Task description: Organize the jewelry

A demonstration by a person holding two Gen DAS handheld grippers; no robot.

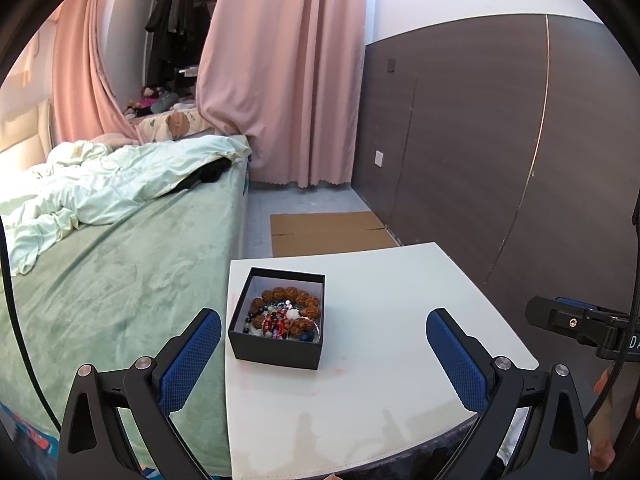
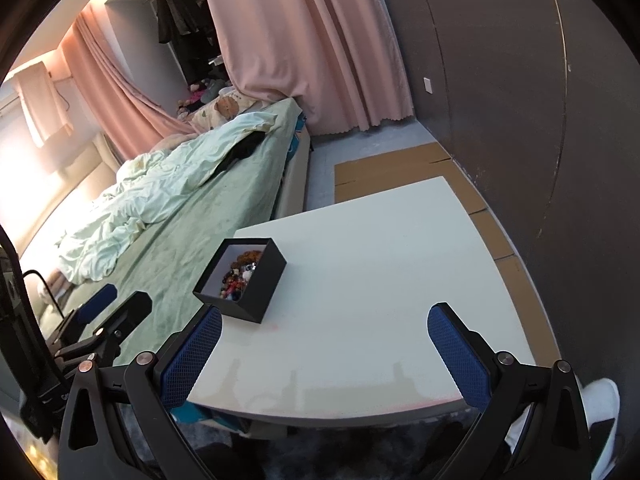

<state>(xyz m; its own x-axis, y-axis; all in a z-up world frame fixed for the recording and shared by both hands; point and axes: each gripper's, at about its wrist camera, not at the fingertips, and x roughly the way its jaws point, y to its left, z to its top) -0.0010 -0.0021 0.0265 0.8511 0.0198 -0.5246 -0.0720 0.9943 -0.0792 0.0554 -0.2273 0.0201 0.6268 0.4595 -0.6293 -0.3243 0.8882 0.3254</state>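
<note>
1. The small black box (image 1: 276, 320) sits on the white counter (image 1: 400, 312) near its left edge, just beside the bed (image 1: 120, 280). It has no lid on, and the rest of the counter looks bare.
2. Inside lies a tangle of jewelry: a bracelet of large brown knobbly beads (image 1: 290, 296) curled along the far wall, with smaller red, blue and white beads (image 1: 280, 320) heaped in the middle and toward the near wall.
3. The left gripper (image 1: 323, 342) hovers over the counter's near side with its jaws spread wide and holding nothing; the box lies just ahead of its left finger.
4. The right gripper (image 2: 324, 340) also has its jaws spread and empty, farther to the right of the box (image 2: 240, 280).
5. The box is probably light, stiff card that may slide on the smooth counter, so a pinch on one wall should steady it.
6. The strands are likely limp, light and prone to snagging; the big brown beads offer the surest hold, taken across one bead.
</note>
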